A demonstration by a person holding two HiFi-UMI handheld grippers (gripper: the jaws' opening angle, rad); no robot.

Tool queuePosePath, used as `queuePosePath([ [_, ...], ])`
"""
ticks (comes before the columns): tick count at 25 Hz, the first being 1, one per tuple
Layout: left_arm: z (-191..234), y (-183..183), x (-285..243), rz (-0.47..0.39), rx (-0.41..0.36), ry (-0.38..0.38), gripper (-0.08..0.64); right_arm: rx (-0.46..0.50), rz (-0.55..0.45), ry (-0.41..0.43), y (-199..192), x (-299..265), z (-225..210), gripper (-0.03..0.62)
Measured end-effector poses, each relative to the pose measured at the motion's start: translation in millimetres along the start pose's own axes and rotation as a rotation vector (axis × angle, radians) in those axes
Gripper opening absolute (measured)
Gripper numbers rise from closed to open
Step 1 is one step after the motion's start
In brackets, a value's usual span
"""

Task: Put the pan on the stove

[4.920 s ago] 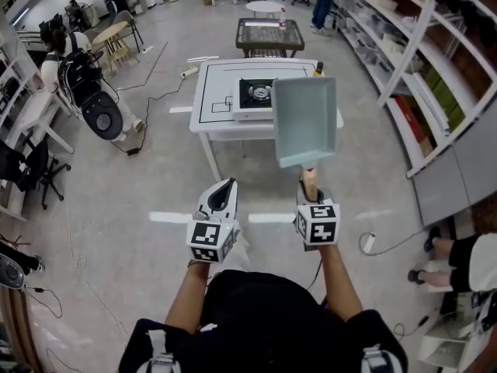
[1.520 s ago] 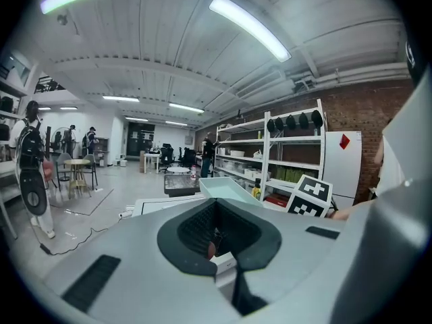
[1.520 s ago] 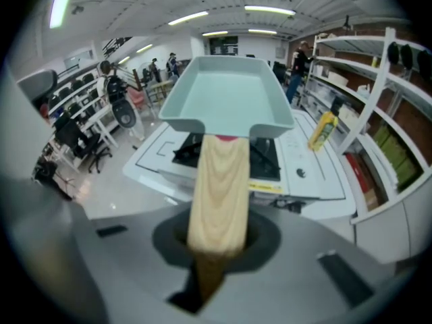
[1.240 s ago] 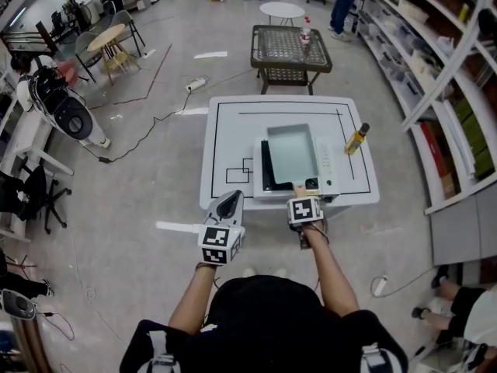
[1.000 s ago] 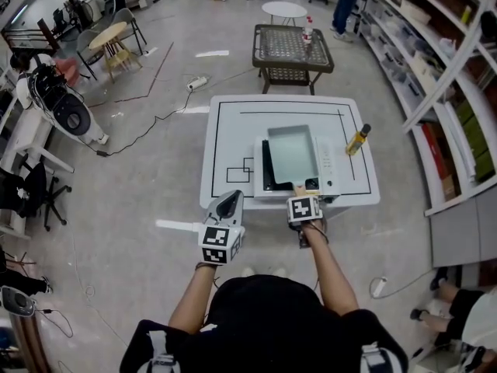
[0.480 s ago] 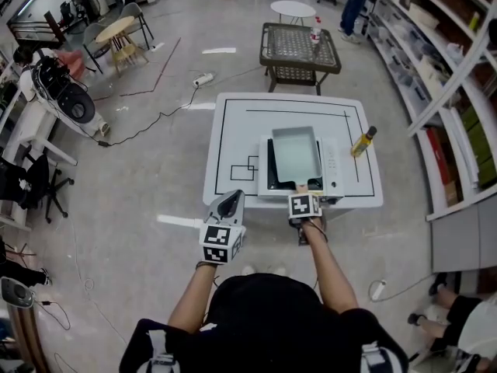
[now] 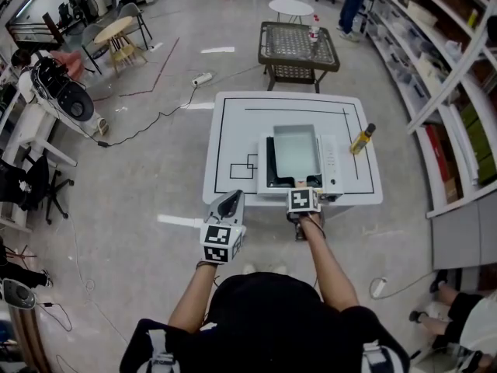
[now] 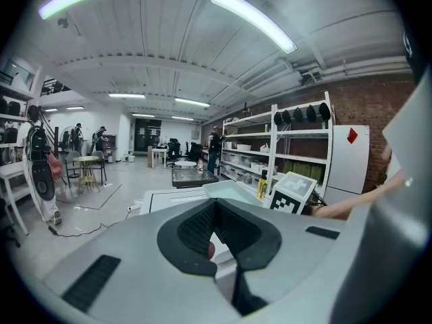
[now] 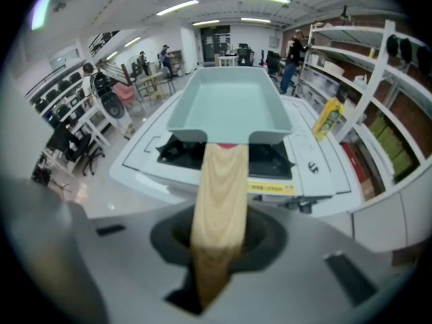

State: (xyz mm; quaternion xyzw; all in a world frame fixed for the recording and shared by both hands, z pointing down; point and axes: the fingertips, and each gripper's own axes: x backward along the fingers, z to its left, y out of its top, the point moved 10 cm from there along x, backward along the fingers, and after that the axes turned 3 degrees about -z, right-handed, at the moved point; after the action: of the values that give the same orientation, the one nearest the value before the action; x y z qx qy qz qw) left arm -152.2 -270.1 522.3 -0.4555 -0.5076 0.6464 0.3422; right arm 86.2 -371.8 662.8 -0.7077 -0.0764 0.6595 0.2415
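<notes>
The pale green rectangular pan [image 7: 296, 150] rests on the white tabletop stove [image 7: 332, 162], its wooden handle [image 9: 219, 194] pointing toward me. My right gripper [image 7: 302, 188] is at the stove's near edge. Its jaws are opening, and the handle end still lies between them with a dark gap beside it. In the right gripper view the pan [image 9: 226, 103] sits over the black burner area of the stove [image 9: 270, 160]. My left gripper [image 7: 230, 196] hovers left of the table's front edge, off the table, shut and empty.
The stove stands on a white table [image 7: 233, 130] marked with black lines. A yellow oil bottle [image 7: 359, 139] stands to the stove's right. A wire-top table [image 7: 299, 43] is beyond, shelving runs along the right, and a cable lies on the floor at left.
About five seconds ago the pan hung in the air short of the table in my right gripper; now it lies on the stove. Over the last second it has stayed put.
</notes>
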Motion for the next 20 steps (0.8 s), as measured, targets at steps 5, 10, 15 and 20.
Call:
queuePosePath([
  [5,-4,0,0,0.000,-0.005,-0.012,0.026,-0.046,-0.036,0.051,7,11,-2,0.115],
  [10,-10,0,0,-0.004,-0.009,-0.025,0.025,-0.086,-0.051,0.057,10,25,-6,0.183],
  [15,-14,3,1,-0.009,-0.015,-0.037,0.025,-0.100,-0.151,0.071,15,38,-5,0.218],
  [20,-19,15,-2,-0.034,-0.024,-0.058,0.026,-0.120,-0.242,0.132,17,65,-11,0.235],
])
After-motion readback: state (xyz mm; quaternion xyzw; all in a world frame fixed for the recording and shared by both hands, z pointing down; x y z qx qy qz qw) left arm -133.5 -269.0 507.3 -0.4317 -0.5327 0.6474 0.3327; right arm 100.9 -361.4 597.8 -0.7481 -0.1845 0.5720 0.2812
